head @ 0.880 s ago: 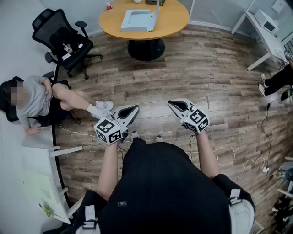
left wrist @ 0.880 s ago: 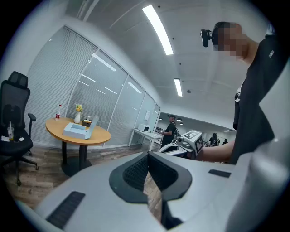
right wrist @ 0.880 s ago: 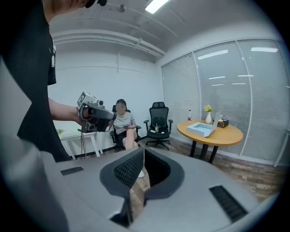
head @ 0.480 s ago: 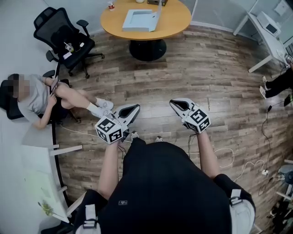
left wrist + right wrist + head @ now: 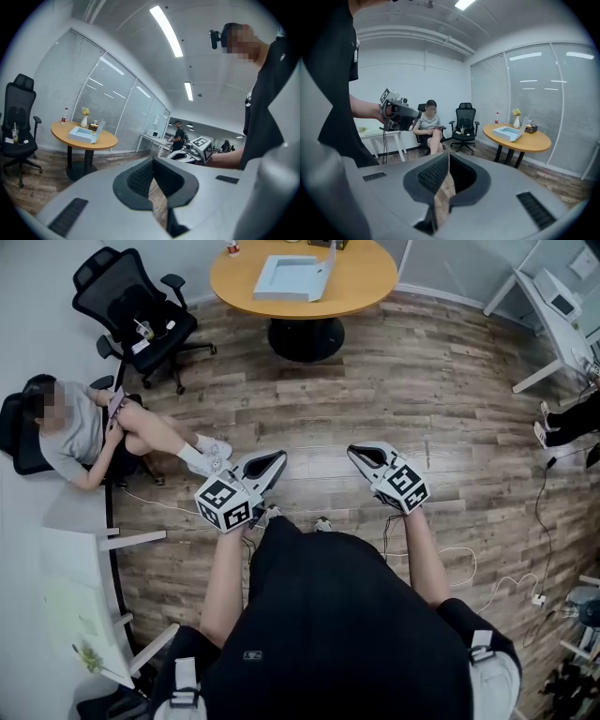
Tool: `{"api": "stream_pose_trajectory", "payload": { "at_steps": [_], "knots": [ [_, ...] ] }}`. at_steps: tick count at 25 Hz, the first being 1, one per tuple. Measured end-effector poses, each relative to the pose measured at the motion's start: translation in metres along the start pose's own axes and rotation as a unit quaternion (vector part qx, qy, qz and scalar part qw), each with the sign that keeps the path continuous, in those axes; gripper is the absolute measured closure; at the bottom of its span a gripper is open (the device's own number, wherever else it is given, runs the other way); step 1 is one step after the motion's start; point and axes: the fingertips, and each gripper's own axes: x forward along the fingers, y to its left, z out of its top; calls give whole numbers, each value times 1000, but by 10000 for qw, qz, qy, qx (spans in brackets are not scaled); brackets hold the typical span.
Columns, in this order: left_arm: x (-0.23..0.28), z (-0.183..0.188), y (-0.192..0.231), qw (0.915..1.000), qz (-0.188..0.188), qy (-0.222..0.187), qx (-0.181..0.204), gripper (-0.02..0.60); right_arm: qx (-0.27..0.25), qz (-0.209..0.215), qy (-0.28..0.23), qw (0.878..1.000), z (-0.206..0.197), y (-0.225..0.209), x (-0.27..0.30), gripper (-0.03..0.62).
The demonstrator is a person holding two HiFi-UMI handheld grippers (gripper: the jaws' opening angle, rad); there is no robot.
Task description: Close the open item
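A round wooden table [image 5: 373,282] stands at the far end, a small bottle [image 5: 232,248] near its rim. Left of it sits a black office chair [image 5: 131,307], with a seated person [image 5: 82,432] nearby. Cables [image 5: 473,561] trail over the plank floor [image 5: 422,381].

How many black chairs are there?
2. One empty chair stands left of the round table; the second chair is under the seated person. Others may be hidden.

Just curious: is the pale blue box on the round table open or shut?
Open. The box shows its hollow inside, and its lid stands raised along one edge.
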Motion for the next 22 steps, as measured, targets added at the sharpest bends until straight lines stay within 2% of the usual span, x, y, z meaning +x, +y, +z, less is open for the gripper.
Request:
{"api": "stream_pose_trajectory", "payload": {
  "at_steps": [11,17,22],
  "knots": [
    [1,0,10,10000,-6,-8,-27,575,268,-181,-116,9994,0,-14,5,586],
    [4,9,37,9999,-132,0,-71,575,448,-149,-327,9983,15,-23,21,586],
    [7,21,64,9997,-250,-6,-82,575,435,-219,-259,9985,26,-33,43,586]
  ]
}}
